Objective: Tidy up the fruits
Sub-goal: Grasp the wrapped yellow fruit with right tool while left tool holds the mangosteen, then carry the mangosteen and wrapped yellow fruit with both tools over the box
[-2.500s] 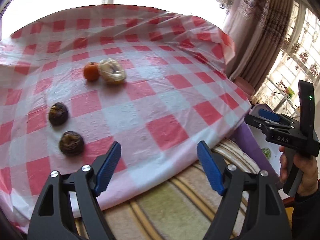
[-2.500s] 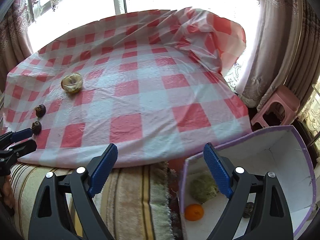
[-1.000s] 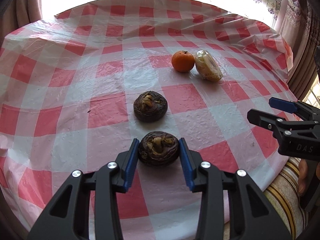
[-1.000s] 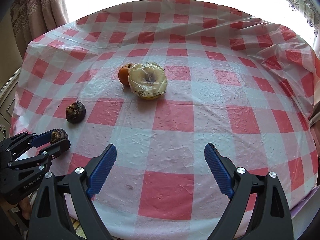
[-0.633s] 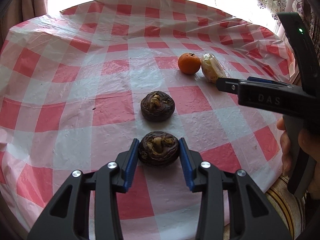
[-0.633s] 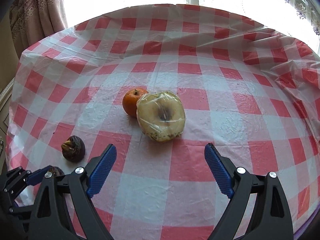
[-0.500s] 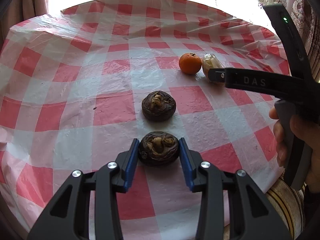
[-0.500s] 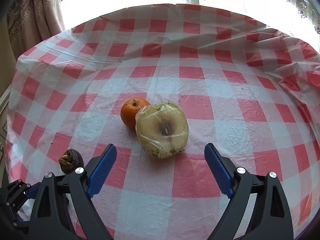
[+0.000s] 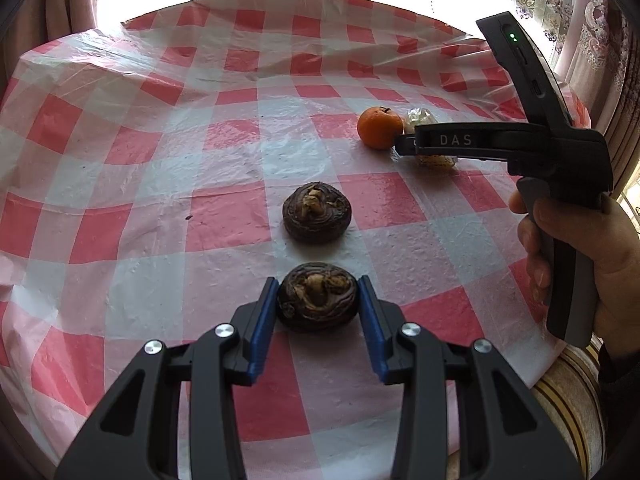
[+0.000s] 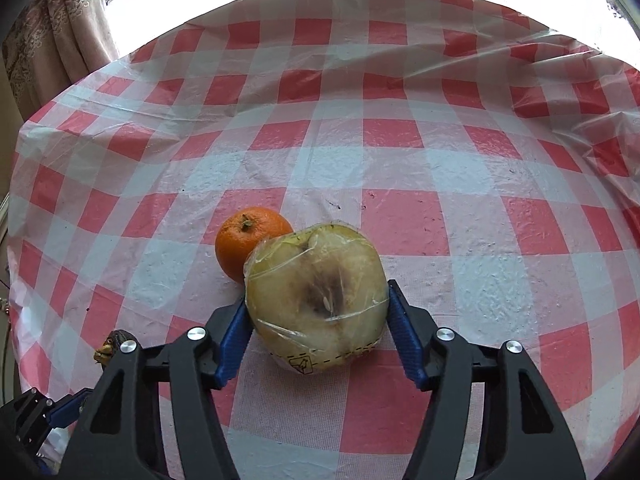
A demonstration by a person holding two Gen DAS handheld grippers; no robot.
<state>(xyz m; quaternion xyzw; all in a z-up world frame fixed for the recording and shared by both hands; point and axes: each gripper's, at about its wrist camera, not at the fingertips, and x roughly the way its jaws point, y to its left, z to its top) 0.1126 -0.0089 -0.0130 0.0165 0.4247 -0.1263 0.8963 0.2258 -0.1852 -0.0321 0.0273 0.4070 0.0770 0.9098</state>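
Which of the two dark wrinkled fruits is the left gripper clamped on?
The nearer dark fruit, between the left gripper pads. The farther dark fruit lies free, toward the orange.

Blk grippers [image 9: 318, 308], blue jaws, "DAS" mark

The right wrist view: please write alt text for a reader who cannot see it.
The right gripper, its jaws just closing, clasps with blue pads a pale yellow cut fruit wrapped in clear plastic film on a red-and-white checked plastic tablecloth. A small round orange tangerine touches the wrapped fruit's far left side.
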